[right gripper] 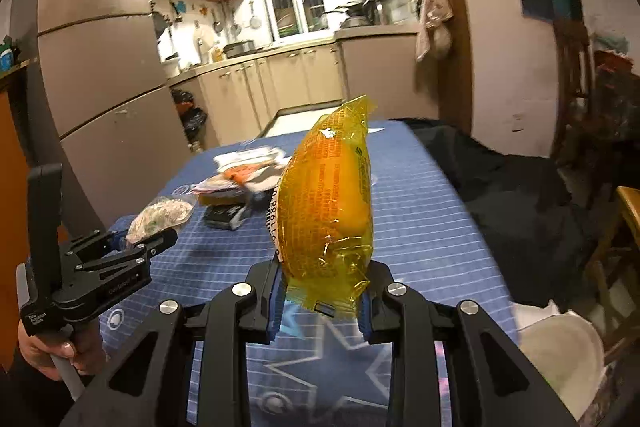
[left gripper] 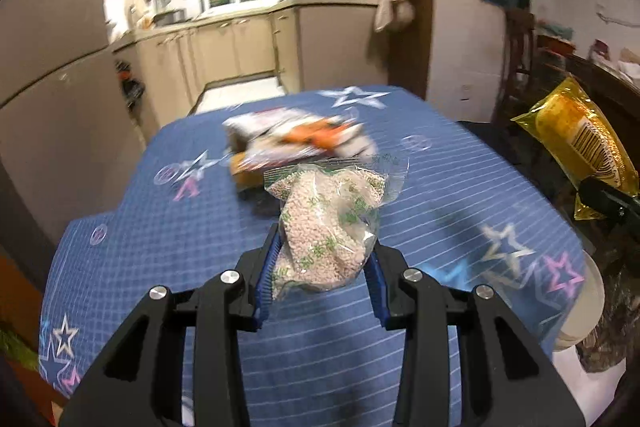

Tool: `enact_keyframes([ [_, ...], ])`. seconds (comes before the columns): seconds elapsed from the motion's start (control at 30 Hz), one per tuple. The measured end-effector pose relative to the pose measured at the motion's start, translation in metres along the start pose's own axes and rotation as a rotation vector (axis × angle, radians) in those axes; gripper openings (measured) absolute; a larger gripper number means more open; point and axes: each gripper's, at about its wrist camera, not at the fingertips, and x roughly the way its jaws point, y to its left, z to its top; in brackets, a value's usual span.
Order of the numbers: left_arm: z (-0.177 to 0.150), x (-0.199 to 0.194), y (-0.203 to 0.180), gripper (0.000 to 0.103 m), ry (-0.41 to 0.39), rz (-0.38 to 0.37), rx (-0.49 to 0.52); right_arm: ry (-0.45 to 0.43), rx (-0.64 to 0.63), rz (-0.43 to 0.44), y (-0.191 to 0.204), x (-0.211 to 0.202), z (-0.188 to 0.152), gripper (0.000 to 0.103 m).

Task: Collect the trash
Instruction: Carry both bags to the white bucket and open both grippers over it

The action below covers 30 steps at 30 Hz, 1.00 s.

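Holding a clear bag of pale granules (left gripper: 326, 227) clamped in the left hand-held gripper (left gripper: 320, 267), gripping a crinkled yellow wrapper (right gripper: 328, 211) in the right hand-held gripper (right gripper: 320, 291), both hovering above the blue star-patterned tabletop (left gripper: 460, 187), leaving more wrappers (left gripper: 296, 141) lying beyond.

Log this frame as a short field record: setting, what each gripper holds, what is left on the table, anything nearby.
setting: kitchen, table with blue star-print cloth
left gripper: shut on clear bag of pale granules, lifted off the cloth
right gripper: shut on yellow plastic packet, held upright above the table
left on table: pile of white and orange wrappers, blurred; dark flat item beside it
nearby: white bucket off the table's right edge
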Motion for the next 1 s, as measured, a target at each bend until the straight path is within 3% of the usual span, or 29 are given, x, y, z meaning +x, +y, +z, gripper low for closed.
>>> enact_keyframes([
  [0.43, 0.034, 0.010, -0.138, 0.037, -0.063, -0.167, 0.200, -0.092, 0.082, -0.226, -0.111, -0.087, -0.005, 0.030],
  [0.73, 0.032, 0.011, -0.234, 0.037, -0.062, -0.281, 0.292, -0.124, 0.174, -0.392, -0.201, -0.155, -0.030, 0.030],
  [1.0, 0.014, 0.011, -0.313, 0.037, -0.042, -0.355, 0.354, -0.100, 0.237, -0.503, -0.263, -0.186, -0.066, 0.030],
])
